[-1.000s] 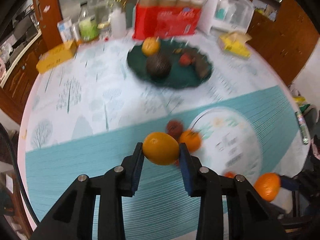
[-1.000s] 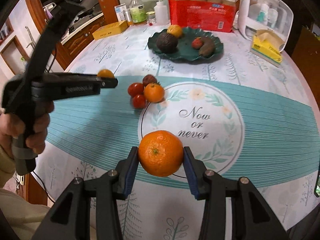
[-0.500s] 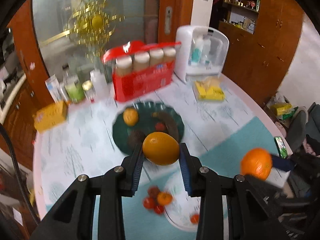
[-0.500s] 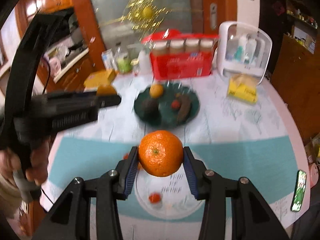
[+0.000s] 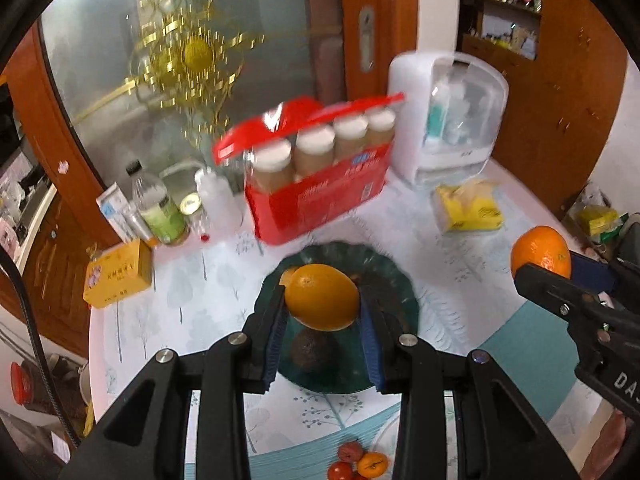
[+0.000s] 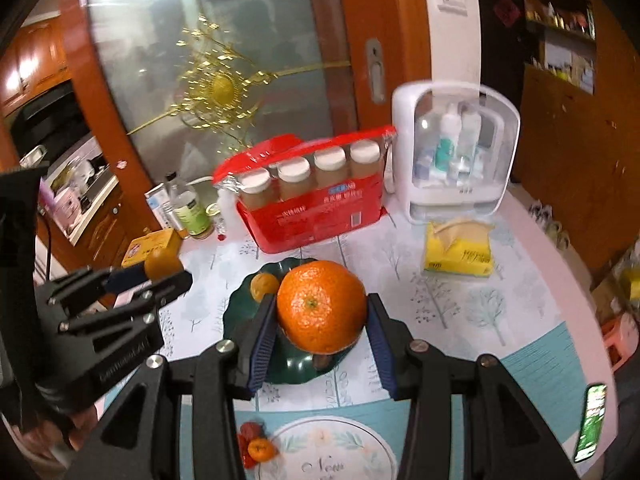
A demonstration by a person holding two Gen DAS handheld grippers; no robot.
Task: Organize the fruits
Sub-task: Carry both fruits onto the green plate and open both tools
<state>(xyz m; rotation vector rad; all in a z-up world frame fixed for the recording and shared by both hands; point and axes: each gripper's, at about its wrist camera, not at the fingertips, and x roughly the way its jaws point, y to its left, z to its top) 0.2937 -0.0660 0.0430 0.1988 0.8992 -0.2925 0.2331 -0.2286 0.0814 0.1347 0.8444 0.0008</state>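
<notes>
My left gripper [image 5: 322, 300] is shut on a yellow-orange citrus fruit [image 5: 322, 296], held high above a dark green scalloped plate [image 5: 396, 284]. A dark avocado [image 5: 310, 348] lies on the plate under it. My right gripper [image 6: 322, 314] is shut on a large orange [image 6: 320, 306], also above the plate [image 6: 240, 304], where a small orange [image 6: 262, 286] lies. Each gripper shows in the other's view, the right [image 5: 560, 272] and the left [image 6: 164, 270]. A small cluster of loose red and orange fruits [image 5: 358, 460] lies on the teal mat near me; it also shows in the right wrist view [image 6: 256, 442].
Behind the plate stand a red pack of jars [image 5: 320, 176], a white cosmetics case [image 5: 452, 120], a yellow tissue pack [image 5: 468, 208], bottles [image 5: 158, 208] and a yellow box [image 5: 118, 278]. A phone [image 6: 590, 422] lies at the table's right edge.
Both grippers have risen and moved forward with their fruit toward the green plate, which now sits right under them. The loose fruit cluster has dropped to the bottom of both views.
</notes>
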